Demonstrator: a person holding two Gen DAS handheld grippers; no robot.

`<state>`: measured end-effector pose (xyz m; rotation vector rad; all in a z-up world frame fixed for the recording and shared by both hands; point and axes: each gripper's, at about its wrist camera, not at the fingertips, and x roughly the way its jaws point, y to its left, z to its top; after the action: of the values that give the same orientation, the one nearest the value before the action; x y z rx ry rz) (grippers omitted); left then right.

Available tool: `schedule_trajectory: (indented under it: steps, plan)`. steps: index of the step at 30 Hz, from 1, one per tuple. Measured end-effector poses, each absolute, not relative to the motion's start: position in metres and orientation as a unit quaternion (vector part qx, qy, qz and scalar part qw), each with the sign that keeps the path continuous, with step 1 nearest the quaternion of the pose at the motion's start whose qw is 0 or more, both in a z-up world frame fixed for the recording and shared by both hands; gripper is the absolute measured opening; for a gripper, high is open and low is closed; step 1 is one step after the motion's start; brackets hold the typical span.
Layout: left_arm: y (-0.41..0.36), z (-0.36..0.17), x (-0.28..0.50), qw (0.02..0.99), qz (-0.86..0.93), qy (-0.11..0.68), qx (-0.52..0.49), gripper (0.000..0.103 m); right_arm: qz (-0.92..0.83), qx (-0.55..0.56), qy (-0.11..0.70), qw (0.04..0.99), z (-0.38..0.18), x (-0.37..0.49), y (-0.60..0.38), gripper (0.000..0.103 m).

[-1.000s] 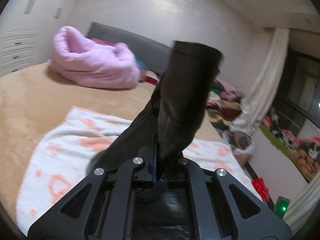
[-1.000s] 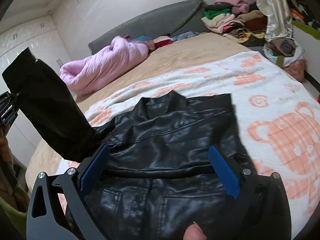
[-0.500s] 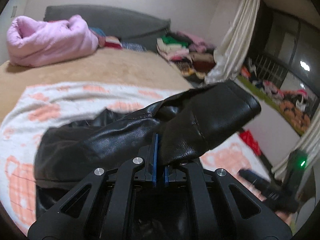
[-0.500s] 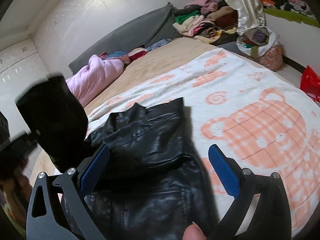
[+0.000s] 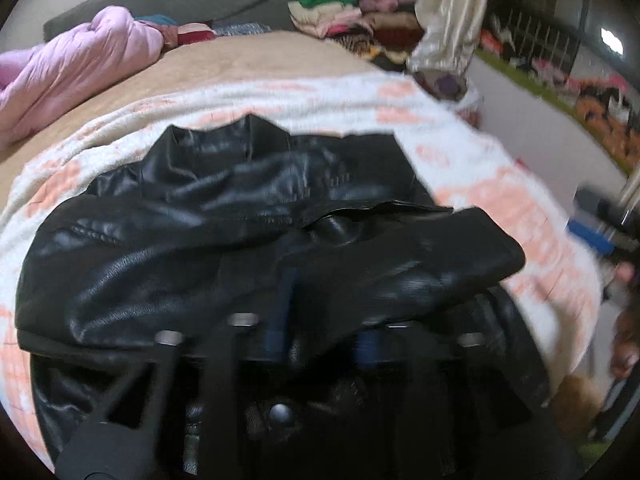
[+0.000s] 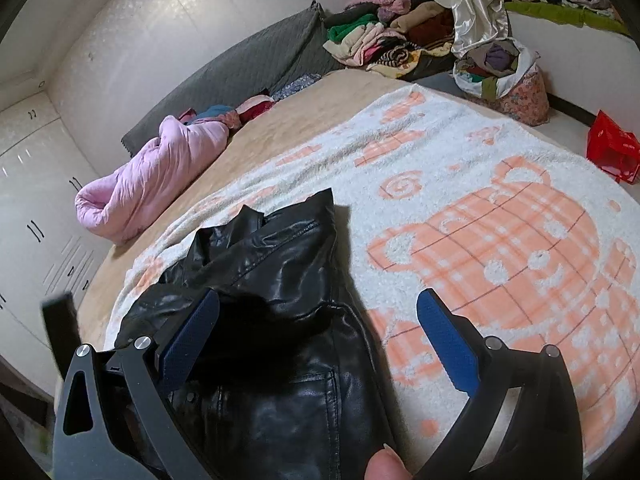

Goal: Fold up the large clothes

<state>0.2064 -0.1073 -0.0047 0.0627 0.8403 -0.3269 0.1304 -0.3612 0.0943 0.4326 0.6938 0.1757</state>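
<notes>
A black leather jacket (image 5: 200, 208) lies on a white and orange blanket (image 5: 460, 152) on the bed. Its sleeve (image 5: 420, 252) is folded across the jacket's body. My left gripper (image 5: 326, 312) sits low over the jacket with its jaws opening; the sleeve's cuff end still lies between the blue pads (image 5: 282, 312), which stand apart from it. In the right wrist view the jacket (image 6: 288, 264) fills the lower left. My right gripper (image 6: 320, 300) hangs open above the jacket's right edge, nothing between its fingers.
A rolled pink duvet (image 6: 160, 176) lies near the grey headboard (image 6: 240, 68). A pile of clothes (image 6: 380, 40) and a stuffed bag (image 6: 504, 76) stand beyond the bed's far corner. A red bag (image 6: 612, 148) is on the floor at the right.
The left gripper came down and swung the sleeve from raised in the air onto the jacket's body, and its pads have parted. The right gripper shifted to the right, towards the jacket's edge.
</notes>
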Motion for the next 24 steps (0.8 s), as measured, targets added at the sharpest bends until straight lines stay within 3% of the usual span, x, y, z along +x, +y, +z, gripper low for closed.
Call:
schedule_trajectory:
  steps: [4, 6, 8, 18, 20, 22, 24]
  plan:
    - [-0.119, -0.025, 0.198, 0.889, -0.158, 0.421, 0.086, 0.057, 0.106, 0.228, 0.357, 0.899, 0.084, 0.138, -0.354, 0.099]
    - [-0.123, -0.031, 0.19, 0.883, -0.162, 0.427, 0.108, 0.079, 0.125, 0.249, 0.376, 0.884, 0.076, 0.144, -0.347, 0.099]
    - [-0.124, -0.037, 0.184, 0.878, -0.173, 0.432, 0.115, 0.089, 0.148, 0.272, 0.396, 0.865, 0.067, 0.15, -0.338, 0.099]
    - [-0.068, -0.009, 0.148, 0.885, -0.194, 0.421, 0.033, 0.093, 0.18, 0.255, 0.449, 0.837, 0.041, 0.182, -0.277, 0.088]
    - [-0.044, 0.001, 0.15, 0.892, -0.183, 0.414, 0.003, 0.093, 0.167, 0.25, 0.454, 0.839, 0.036, 0.188, -0.269, 0.072]
    - [-0.013, 0.011, 0.155, 0.901, -0.154, 0.404, -0.023, 0.093, 0.159, 0.238, 0.45, 0.846, 0.036, 0.19, -0.263, 0.037]
    - [0.022, 0.02, 0.164, 0.909, -0.118, 0.397, -0.053, 0.093, 0.16, 0.204, 0.434, 0.863, 0.045, 0.191, -0.254, 0.02]
